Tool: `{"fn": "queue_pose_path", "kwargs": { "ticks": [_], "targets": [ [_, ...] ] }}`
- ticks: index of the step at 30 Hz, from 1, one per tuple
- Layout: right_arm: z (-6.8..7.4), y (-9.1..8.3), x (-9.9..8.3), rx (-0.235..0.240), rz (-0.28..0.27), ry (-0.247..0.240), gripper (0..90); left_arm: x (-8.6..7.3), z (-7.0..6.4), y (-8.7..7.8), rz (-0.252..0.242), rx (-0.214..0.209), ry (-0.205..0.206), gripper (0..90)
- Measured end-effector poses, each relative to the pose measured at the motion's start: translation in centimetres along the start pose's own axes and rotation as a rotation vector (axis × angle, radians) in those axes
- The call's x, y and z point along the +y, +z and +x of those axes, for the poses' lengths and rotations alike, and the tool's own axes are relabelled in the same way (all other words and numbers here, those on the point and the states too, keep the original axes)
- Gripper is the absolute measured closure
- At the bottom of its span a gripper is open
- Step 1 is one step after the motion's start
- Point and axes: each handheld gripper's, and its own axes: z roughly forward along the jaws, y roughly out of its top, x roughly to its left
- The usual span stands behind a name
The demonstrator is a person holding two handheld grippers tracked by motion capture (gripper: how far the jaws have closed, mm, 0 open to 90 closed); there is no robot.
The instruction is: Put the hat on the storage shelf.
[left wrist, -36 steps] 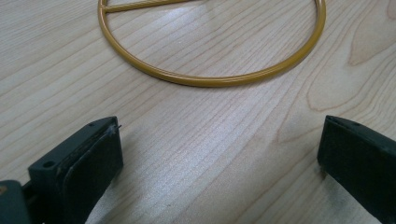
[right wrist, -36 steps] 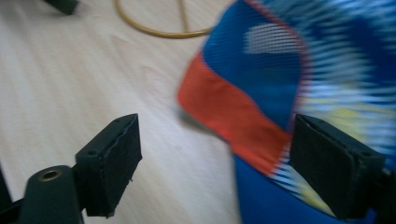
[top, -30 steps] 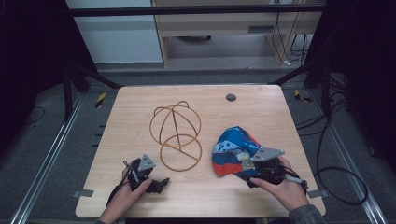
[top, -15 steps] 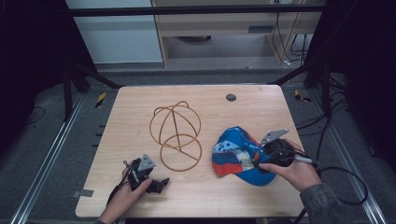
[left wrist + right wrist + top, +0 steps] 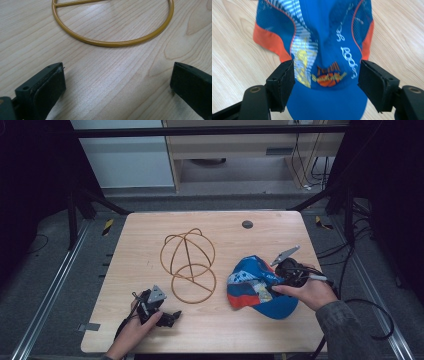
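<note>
Beside the wire frame (image 5: pixel 188 267), the blue cap (image 5: pixel 256 286) is lying under the right gripper (image 5: pixel 325 82), jaws spread wide. The left gripper (image 5: pixel 117 85) is sitting spread near the frame's ring.

A light wooden table (image 5: pixel 150 240) stands on grey floor (image 5: pixel 45 280). Beyond the table, a pale cabinet (image 5: pixel 125 160) and wooden shelf unit (image 5: pixel 235 150). Metal rails (image 5: pixel 47 300) flank the table; black cables (image 5: pixel 370 320) trail beside it. Lighting is dim.

both claws gape wide: left claw (image 5: pixel 172 316) low, right claw (image 5: pixel 277 281) angled down.
</note>
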Motion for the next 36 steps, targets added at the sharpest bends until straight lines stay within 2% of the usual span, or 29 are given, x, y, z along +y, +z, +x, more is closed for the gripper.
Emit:
{"fn": "queue_pose_path", "kwargs": {
  "ticks": [4,9,17,18,20,28,32,36],
  "targets": [
    [0.1,0.7,1.0,0.013,0.013,-0.010,35.1,0.0,0.0,0.0,0.000,0.000,0.000,0.0],
    [0.4,1.9,1.8,0.013,0.047,-0.020,35.8,0.0,0.0,0.0,0.000,0.000,0.000,0.0],
    [-0.2,3.1,2.2,0.010,0.077,0.017,44.8,0.0,0.0,0.0,0.000,-0.001,0.001,0.0],
    [-0.3,3.4,2.3,0.035,0.077,0.026,50.7,0.0,0.0,0.0,0.000,-0.001,0.001,0.0],
    [-0.4,3.6,2.2,0.050,0.083,0.018,55.1,0.0,0.0,0.0,0.000,-0.001,0.001,0.0],
    [-0.5,3.8,2.1,0.075,0.081,0.004,82.8,0.0,0.0,0.0,0.000,-0.001,0.001,0.0],
    [-0.5,3.8,2.2,0.095,0.089,-0.001,88.6,0.0,0.0,0.0,0.000,-0.001,0.000,0.0],
    [-0.7,3.2,2.2,0.108,0.080,0.004,89.8,0.0,0.0,0.0,0.000,-0.001,0.001,0.0]
  ]
}}
